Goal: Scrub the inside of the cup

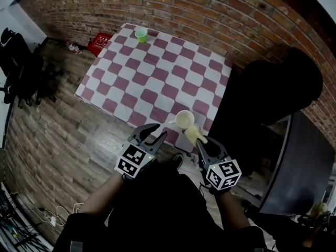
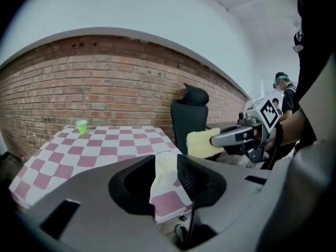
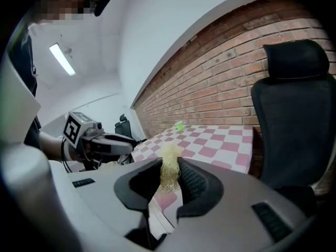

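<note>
1. Tongs first: the left tongs [image 1: 160, 129] stand with jaws apart and nothing between them. The right tongs [image 1: 201, 142] are clamped on a yellow sponge [image 1: 193, 134], which sticks out past the tips.
2. Both pairs hover off the near edge of the table [image 1: 152, 72], left pair to the left, neither touching the cup.
3. The cup [image 1: 184, 119] to be scrubbed is pale cream. It stands upright close to the table's near edge, toward the right corner and just beyond the sponge. Its mouth faces up and it looks empty and dry inside.
4. A small green cup [image 1: 140, 34] stands at the far end, well apart. Whether anything is in it cannot be told from here.
5. Risk: the cream cup sits near the edge and nothing holds it. If the sponge pushes into it before the left tongs steady it, the cup could slide, tip, or go off the near side.
6. Risk: the left tongs gripping a smooth rim or wall may slip once scrubbing starts to twist the cup.
7. Risk: the sponge is pinched by a narrow part, so hard rubbing inside the cup could drag it out of the jaws.
</note>
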`<state>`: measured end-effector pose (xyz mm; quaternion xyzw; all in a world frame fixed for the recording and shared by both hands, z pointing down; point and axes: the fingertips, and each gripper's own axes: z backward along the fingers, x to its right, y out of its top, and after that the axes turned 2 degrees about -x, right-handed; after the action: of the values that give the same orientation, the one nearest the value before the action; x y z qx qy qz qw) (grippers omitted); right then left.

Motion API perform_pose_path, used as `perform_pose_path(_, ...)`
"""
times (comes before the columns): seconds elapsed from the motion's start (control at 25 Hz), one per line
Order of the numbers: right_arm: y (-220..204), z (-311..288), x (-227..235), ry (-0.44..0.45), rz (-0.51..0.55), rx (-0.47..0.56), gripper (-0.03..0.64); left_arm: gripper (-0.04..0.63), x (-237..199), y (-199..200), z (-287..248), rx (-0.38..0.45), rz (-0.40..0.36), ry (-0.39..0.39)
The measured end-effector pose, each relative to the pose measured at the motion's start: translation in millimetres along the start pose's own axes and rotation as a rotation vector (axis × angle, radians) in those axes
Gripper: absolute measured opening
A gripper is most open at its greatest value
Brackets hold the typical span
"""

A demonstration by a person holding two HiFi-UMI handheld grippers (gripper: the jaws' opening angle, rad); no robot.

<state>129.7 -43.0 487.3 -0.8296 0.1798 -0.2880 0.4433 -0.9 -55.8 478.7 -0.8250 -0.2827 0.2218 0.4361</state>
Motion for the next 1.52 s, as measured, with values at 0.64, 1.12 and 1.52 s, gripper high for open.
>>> perform_pose_path(0.64, 9.4, -121.0, 3.1, -0.066, 0.127, -0.099, 0.098, 0.121, -30.8, -86.2, -116.2, -0.339, -0.258, -0.144)
perform_pose_path(1.12, 11.5, -101.1, 61.7, -0.202, 0.055, -0.112, 0.098, 0.077, -27.1, -92.3, -125.0, -0.353, -0.251, -0.208)
perform_pose_path(1.52, -12.8, -74.7, 44.3, -0.192, 0.054, -0.146, 0.098, 0.075, -27.1, -93.2, -127.4, -0.340, -0.241, -0.214)
